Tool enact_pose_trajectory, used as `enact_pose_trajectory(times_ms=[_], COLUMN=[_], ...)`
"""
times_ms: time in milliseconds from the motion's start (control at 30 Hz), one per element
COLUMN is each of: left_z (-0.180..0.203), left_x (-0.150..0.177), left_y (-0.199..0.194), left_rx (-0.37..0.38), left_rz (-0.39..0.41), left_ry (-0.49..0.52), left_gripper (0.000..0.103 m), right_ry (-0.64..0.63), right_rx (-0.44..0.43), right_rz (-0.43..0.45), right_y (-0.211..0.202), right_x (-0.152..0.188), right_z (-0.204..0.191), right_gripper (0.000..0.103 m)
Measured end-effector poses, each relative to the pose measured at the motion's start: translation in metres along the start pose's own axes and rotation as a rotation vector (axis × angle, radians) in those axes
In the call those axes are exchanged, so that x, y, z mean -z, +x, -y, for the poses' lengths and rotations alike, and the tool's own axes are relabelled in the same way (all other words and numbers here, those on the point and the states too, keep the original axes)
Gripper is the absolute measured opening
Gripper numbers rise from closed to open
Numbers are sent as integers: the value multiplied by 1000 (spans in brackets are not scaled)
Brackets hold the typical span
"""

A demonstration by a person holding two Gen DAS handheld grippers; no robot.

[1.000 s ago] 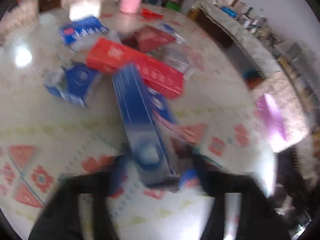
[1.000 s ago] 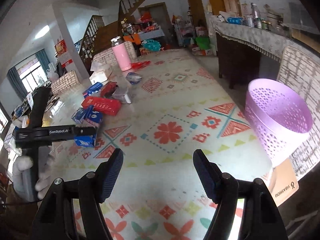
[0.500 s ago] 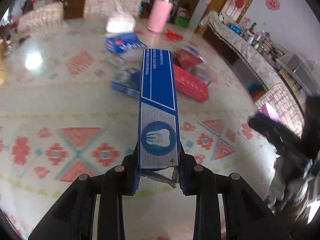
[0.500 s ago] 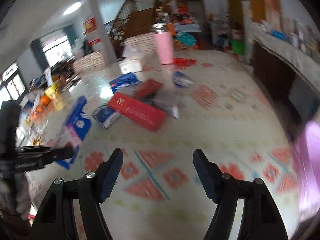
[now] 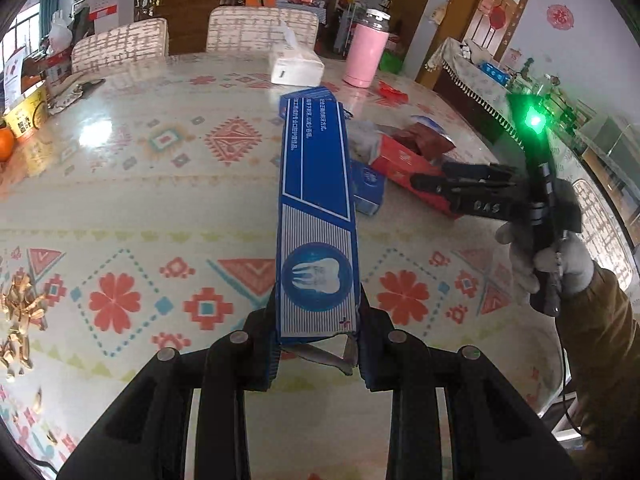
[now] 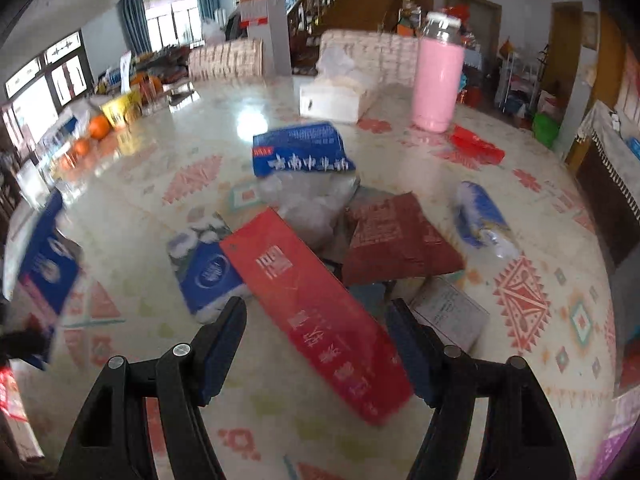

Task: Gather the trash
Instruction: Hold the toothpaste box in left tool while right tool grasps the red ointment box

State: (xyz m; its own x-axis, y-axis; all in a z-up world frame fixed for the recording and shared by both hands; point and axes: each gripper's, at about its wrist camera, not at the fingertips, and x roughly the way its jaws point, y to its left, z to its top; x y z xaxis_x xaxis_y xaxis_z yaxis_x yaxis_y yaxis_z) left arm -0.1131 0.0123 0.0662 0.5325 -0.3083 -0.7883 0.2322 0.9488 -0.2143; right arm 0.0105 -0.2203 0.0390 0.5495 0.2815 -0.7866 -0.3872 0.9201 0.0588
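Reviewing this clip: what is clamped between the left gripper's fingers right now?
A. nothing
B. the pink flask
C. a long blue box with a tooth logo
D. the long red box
C: in the left wrist view the left gripper is shut on the long blue box, whose tooth logo sits just above the fingers.

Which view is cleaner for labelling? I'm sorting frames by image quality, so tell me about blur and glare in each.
Left wrist: sharp; the blue toothpaste box in the left gripper is legible, with window glare on the table and a green flare at right. Right wrist: motion-smeared, worst at the left edge; the red box is soft, glare behind the pile.
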Motion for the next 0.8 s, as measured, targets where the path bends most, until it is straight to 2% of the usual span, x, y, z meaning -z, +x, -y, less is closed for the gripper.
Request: enact_pose_trajectory(times_ms=[33,67,167,267,533,667,800], left_z=[-2,-4,-5,-2,16,28,35], left_x=[0,0,0,2,15,21,27], left_y=[0,0,1,3,-7,-4,11], left_rx=[1,1,0,-13,-2,19,45], left_rz=[1,2,-1,-7,14,0,-46], left_ry=[-1,-1,1,5,32,37,14], left_gripper=[30,30,30,30,30,30,31], right_ry=[6,20,46,55,131,136,151], right_rx=[5,3,-17,-14,-67,-55,-20], right_rz=[-7,-14,-17,-17,1,-11,-24], right_y=[3,4,-2,-13,-55,-80,-96], right_x=[0,2,8,19,63,91,115], right_z=[1,2,0,-8,-18,-19,-17], right_gripper=[75,67,53,44,43,44,44])
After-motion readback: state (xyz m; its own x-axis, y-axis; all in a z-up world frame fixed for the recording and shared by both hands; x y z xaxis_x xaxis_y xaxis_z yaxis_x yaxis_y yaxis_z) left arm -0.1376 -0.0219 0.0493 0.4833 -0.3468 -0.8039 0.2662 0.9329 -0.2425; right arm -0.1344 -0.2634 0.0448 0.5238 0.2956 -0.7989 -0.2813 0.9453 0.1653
